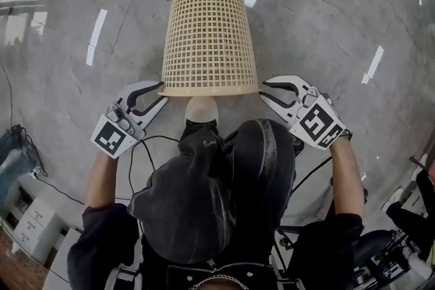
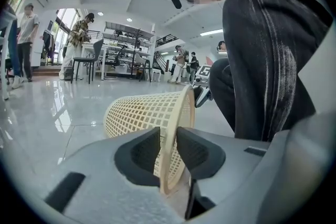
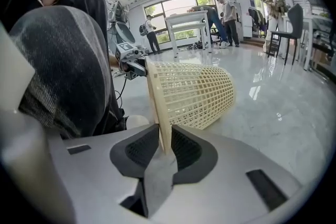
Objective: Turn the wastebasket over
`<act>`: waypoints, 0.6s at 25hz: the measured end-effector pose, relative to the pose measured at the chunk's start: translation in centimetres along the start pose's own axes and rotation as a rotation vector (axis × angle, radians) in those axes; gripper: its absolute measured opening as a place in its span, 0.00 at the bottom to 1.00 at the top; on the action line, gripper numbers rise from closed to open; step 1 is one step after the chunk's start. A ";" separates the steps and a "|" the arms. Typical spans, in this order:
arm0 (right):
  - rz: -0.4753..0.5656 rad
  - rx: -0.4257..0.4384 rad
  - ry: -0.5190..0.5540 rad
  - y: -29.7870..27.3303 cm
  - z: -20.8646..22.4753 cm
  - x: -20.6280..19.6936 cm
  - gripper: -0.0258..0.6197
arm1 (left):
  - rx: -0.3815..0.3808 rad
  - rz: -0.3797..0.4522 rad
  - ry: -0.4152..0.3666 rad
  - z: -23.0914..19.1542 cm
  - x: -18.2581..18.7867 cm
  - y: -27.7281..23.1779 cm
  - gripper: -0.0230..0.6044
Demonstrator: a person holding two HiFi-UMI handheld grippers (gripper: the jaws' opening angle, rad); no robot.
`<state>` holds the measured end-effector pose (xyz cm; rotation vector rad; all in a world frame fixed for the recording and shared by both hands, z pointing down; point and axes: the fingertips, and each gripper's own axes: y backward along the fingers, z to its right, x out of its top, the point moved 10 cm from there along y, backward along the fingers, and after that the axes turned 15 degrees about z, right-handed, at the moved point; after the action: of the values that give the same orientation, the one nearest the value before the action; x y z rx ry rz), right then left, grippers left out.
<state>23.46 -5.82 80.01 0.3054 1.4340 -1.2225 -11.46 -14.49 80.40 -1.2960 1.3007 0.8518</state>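
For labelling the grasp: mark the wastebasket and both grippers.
wastebasket [image 1: 209,37], head view, middle of its lattice wall
left gripper [image 1: 164,92], head view, between its fingertips at the rim
right gripper [image 1: 262,88], head view, between its fingertips at the rim

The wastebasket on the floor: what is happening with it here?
A crouching person holds a gripper in each hand. The left gripper and the right gripper each have their jaws closed on the rim of the beige mesh wastebasket, at opposite sides. It lies on its side on the floor, open end toward the person.
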 end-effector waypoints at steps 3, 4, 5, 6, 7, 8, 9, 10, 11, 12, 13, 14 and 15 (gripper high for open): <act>0.014 -0.004 0.005 -0.1 -0.1 -0.1 0.12 | 0.000 0.000 -0.002 -0.2 0.1 -0.1 0.19; 0.017 -0.005 0.006 -0.2 -0.1 -0.1 0.12 | -0.001 0.000 -0.001 -0.2 0.1 -0.1 0.19; 0.017 -0.005 0.005 -0.2 -0.1 -0.1 0.12 | -0.001 0.002 -0.001 -0.3 0.1 -0.1 0.19; 0.016 -0.005 0.003 -0.2 0.0 -0.1 0.12 | -0.002 0.005 -0.001 -0.3 0.1 -0.1 0.19; 0.015 -0.005 0.000 -0.1 0.0 -0.1 0.11 | 0.000 0.007 -0.001 -0.3 0.2 -0.2 0.19; 0.014 -0.006 -0.003 0.0 0.0 -0.1 0.11 | 0.003 0.008 0.001 -0.3 0.3 -0.3 0.19; 0.012 -0.007 -0.005 0.0 0.1 -0.1 0.11 | 0.006 0.009 0.002 -0.3 0.4 -0.4 0.18; 0.011 -0.007 -0.007 0.1 0.2 -0.1 0.11 | 0.007 0.010 0.002 -0.3 0.5 -0.5 0.18; 0.009 -0.007 -0.008 0.0 0.3 -0.2 0.11 | 0.007 0.014 0.001 -0.4 0.5 -0.6 0.18; 0.007 -0.007 -0.010 0.0 0.4 -0.2 0.11 | 0.006 0.020 0.000 -0.6 0.6 -0.7 0.18; 0.007 -0.008 -0.014 -0.1 0.5 -0.2 0.11 | 0.005 0.026 -0.002 -0.9 0.7 -0.8 0.18; 0.010 -0.009 -0.021 -0.2 0.8 -0.1 0.11 | 0.006 0.032 -0.005 -1.1 0.8 -0.9 0.18; 0.018 -0.011 -0.035 -0.2 1.0 0.0 0.11 | 0.009 0.038 -0.007 -1.4 1.0 -1.1 0.18</act>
<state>23.89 -6.71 80.29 0.2877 1.4050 -1.1989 -10.54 -16.27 79.89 -1.2640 1.3258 0.8748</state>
